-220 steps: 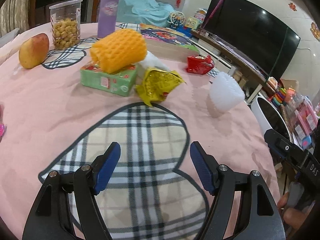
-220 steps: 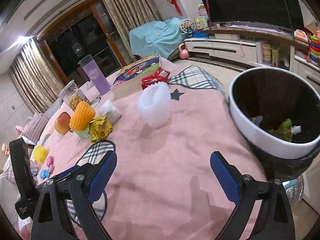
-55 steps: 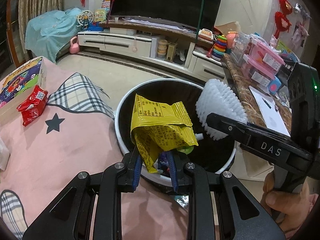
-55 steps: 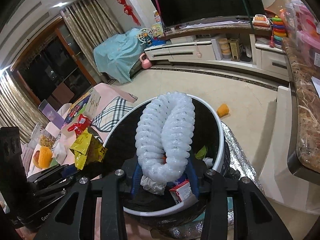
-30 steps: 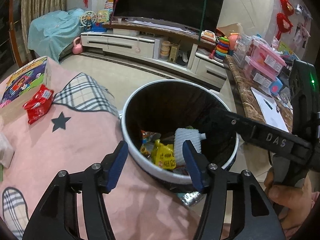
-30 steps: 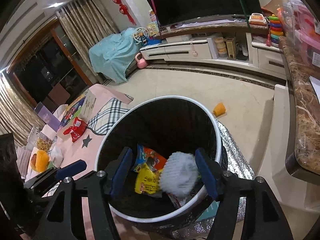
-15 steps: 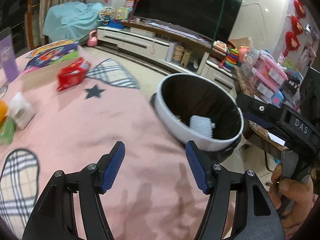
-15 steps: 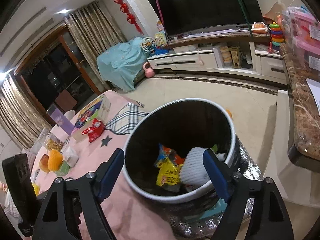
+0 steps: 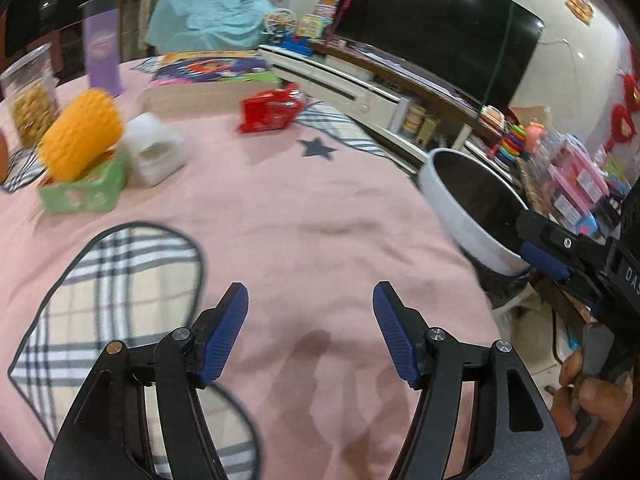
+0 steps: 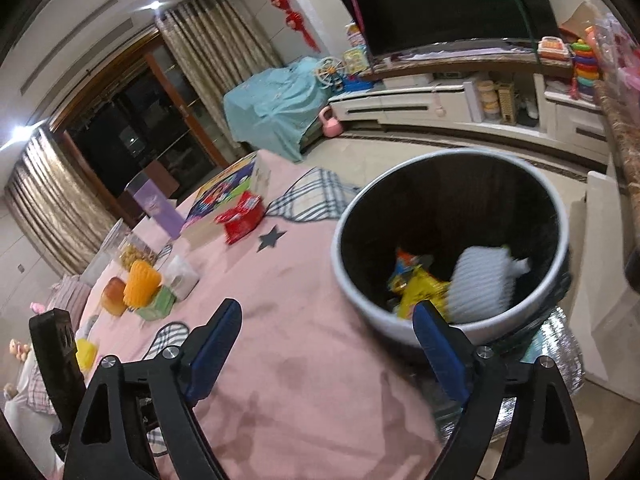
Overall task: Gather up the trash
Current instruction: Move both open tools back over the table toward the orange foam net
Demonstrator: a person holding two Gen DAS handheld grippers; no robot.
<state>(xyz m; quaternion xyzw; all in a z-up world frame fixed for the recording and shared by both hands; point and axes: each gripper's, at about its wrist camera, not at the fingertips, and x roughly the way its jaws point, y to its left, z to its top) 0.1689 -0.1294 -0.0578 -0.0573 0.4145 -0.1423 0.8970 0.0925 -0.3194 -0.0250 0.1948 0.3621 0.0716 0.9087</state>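
The round bin with a white rim (image 10: pixel 560 216) stands at the table's right edge; it also shows in the left wrist view (image 9: pixel 460 216). Inside it lie the yellow wrapper (image 10: pixel 420 292) and the white foam net (image 10: pixel 484 284). On the pink tablecloth (image 9: pixel 304 208) lie a red packet (image 9: pixel 270 114), an orange foam net (image 9: pixel 80 146) on a green box (image 9: pixel 84 196), and a white wrapper (image 9: pixel 154 154). My left gripper (image 9: pixel 310 312) is open and empty above the cloth. My right gripper (image 10: pixel 326 324) is open and empty, near the bin's rim.
A snack jar (image 9: pixel 30 100), a purple bottle (image 9: pixel 102 58) and a colourful box (image 9: pixel 208 76) stand at the table's far side. A fruit (image 10: pixel 114 300) lies by the green box. A TV and low cabinet (image 10: pixel 460 108) line the wall beyond the bin.
Both grippers let their trash drop into the bin and opened. Both have since swung back from the bin toward the table, and the remaining items have come into the left view.
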